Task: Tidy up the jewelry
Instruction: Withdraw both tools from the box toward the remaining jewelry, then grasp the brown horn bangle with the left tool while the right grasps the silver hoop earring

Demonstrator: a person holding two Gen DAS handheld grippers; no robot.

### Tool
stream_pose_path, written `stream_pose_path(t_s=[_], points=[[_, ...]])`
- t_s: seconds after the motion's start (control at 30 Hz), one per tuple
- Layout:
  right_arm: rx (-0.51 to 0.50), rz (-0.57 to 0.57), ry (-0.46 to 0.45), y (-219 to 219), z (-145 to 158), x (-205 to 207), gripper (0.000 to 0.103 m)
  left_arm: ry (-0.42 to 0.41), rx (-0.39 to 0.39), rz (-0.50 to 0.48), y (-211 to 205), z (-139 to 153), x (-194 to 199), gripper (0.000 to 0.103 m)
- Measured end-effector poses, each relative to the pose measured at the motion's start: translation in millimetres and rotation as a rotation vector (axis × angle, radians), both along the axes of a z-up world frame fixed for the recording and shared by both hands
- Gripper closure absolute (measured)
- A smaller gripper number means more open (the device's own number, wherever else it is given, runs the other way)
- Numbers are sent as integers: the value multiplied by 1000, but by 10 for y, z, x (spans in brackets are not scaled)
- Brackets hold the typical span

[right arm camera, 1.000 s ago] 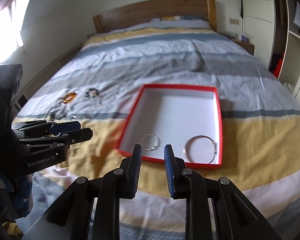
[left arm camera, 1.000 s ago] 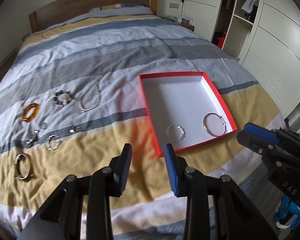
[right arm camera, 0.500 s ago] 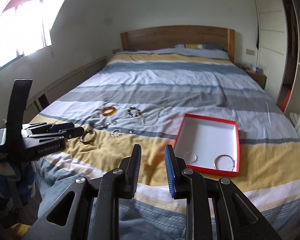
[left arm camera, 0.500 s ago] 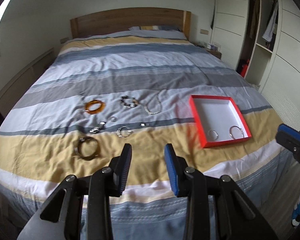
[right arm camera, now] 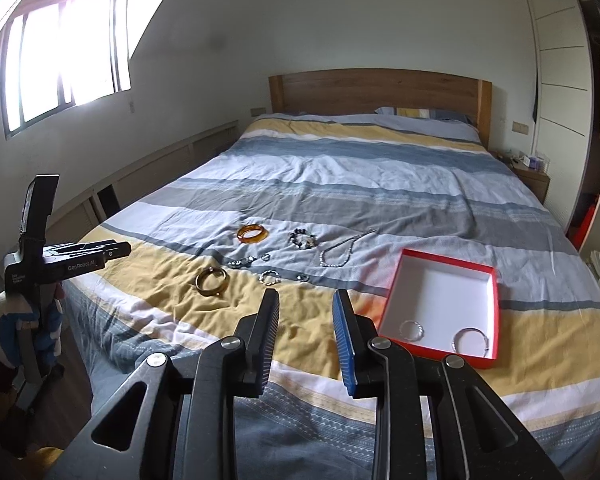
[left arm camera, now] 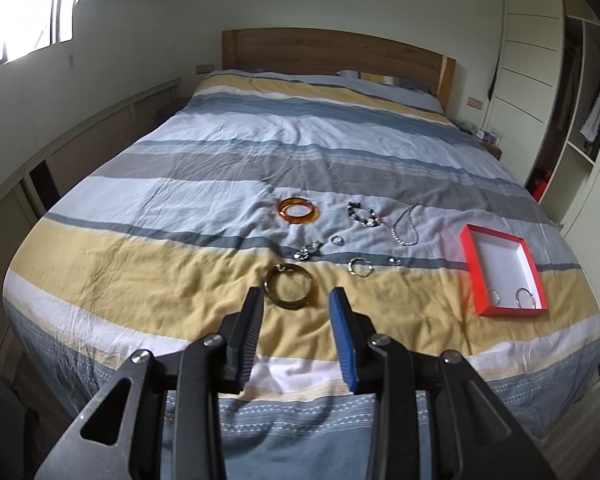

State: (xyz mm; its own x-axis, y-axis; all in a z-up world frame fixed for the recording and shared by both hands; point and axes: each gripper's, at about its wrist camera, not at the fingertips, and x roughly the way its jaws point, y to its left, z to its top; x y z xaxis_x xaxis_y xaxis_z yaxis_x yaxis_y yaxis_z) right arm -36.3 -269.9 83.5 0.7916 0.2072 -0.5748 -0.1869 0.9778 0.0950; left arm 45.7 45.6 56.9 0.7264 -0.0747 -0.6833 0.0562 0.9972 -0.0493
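Note:
A red box with a white inside (left arm camera: 500,264) (right arm camera: 440,300) lies on the striped bed at the right and holds two silver bracelets (right arm camera: 413,329) (right arm camera: 471,340). Loose jewelry lies left of it: an amber bangle (left arm camera: 298,211) (right arm camera: 252,233), a beaded bracelet (left arm camera: 364,214), a silver chain necklace (left arm camera: 406,230) (right arm camera: 340,252), a dark gold bangle (left arm camera: 289,286) (right arm camera: 211,281) and several small rings (left arm camera: 360,267). My left gripper (left arm camera: 296,308) is open and empty, held back from the bed's foot, facing the dark bangle. My right gripper (right arm camera: 306,308) is open and empty, also off the bed.
The bed (right arm camera: 380,184) has a wooden headboard (right arm camera: 380,88). A wardrobe (left arm camera: 560,100) stands at the right, a low wall ledge and a window (right arm camera: 60,60) at the left. The left gripper's body (right arm camera: 68,262) shows at the left of the right wrist view.
Both grippers have pulled back and risen away from the red box, so the whole bed shows now. The left gripper has swung left toward the loose jewelry. Both stay open and empty.

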Motion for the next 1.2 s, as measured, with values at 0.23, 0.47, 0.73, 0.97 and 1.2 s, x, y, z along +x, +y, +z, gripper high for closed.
stream_pose_path(t_s=[0.23, 0.47, 0.73, 0.97, 1.2], points=[[5, 17, 59, 140, -257, 332, 74, 67, -43, 38, 263, -422, 275, 71], [18, 45, 140, 307, -638, 756, 71, 138, -51, 41, 347, -859, 601, 65], [31, 105, 234, 573, -1043, 1293, 67, 214, -106, 49, 430, -1269, 999, 59], [49, 147, 301, 786, -1380, 1751, 67, 275, -158, 77, 447, -1579, 1369, 59], [62, 183, 345, 966, -1650, 2165, 66, 321, -192, 107, 448, -1874, 1660, 59]])
